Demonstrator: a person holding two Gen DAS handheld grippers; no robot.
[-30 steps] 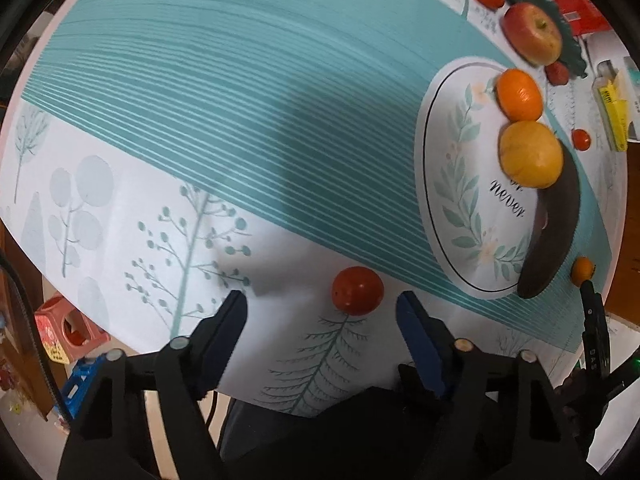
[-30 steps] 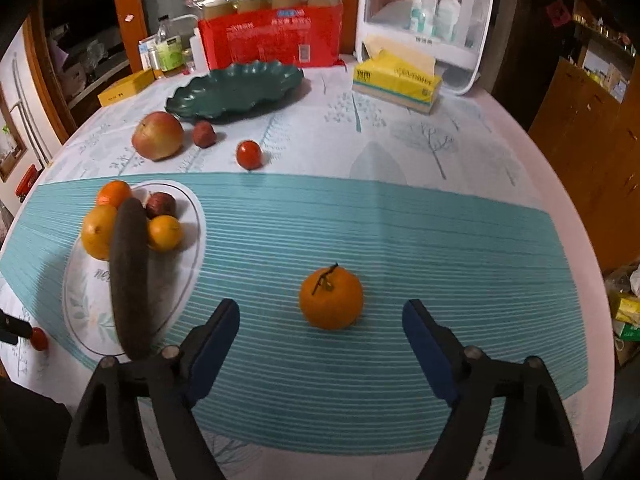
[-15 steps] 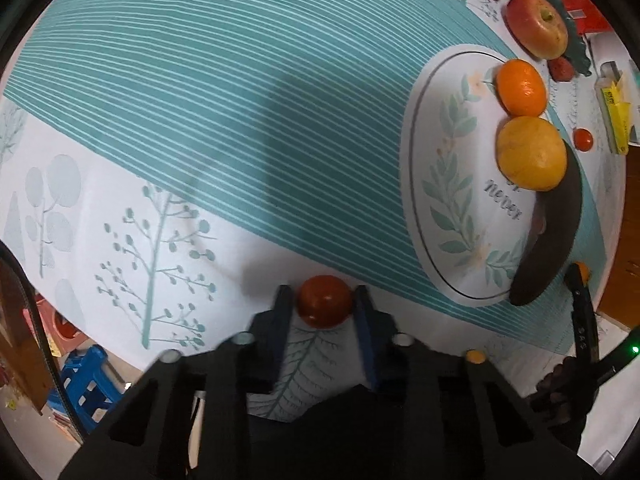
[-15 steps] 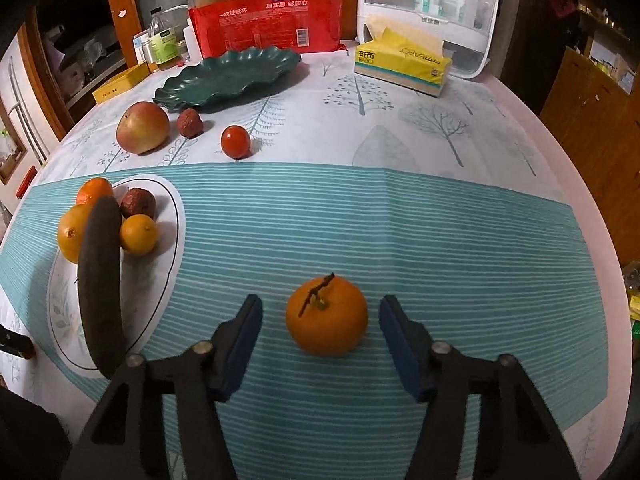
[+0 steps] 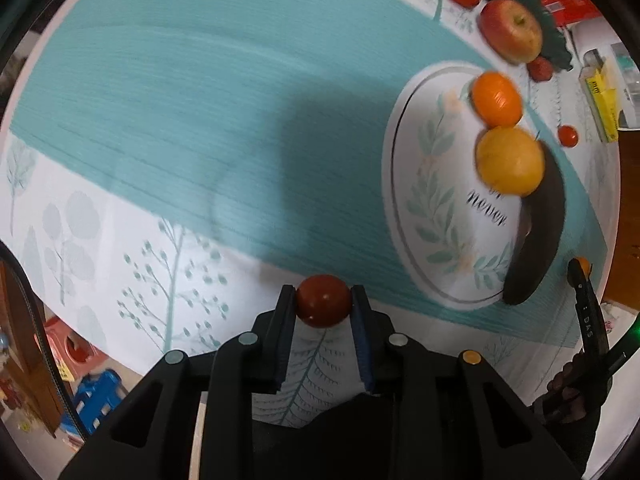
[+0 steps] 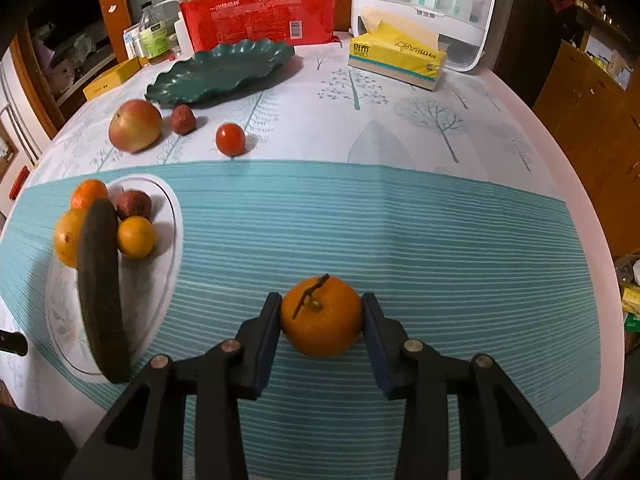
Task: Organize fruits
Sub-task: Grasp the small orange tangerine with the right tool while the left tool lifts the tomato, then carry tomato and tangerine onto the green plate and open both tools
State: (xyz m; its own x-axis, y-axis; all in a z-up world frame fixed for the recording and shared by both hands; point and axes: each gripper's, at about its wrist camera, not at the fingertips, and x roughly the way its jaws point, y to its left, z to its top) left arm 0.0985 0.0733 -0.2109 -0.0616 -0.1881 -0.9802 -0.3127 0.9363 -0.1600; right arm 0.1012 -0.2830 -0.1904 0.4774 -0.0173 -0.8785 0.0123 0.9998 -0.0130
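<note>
My left gripper (image 5: 323, 304) is shut on a small red tomato (image 5: 323, 300), near the table's near edge. My right gripper (image 6: 322, 314) is shut on an orange with a stem (image 6: 322, 315) on the teal striped cloth. A white oval plate (image 5: 424, 200) (image 6: 160, 280) holds a dark banana (image 6: 100, 288) (image 5: 540, 232), two oranges (image 5: 496, 98) (image 5: 510, 160), a small orange (image 6: 136, 237) and a dark red fruit (image 6: 133, 205). An apple (image 6: 135, 125) (image 5: 511, 30), a lychee (image 6: 183, 119) and another tomato (image 6: 230, 139) lie loose beyond the plate.
A dark green leaf dish (image 6: 220, 70) stands at the back. Behind it are a red package (image 6: 260, 10), a yellow tissue box (image 6: 396, 56), bottles and a white organiser (image 6: 428, 4). The round table's edge (image 6: 592, 208) curves at the right.
Both grippers moved forward and closed. The left one shut on the red tomato and the right one shut on the stemmed orange. The left view has shifted and blurred.
</note>
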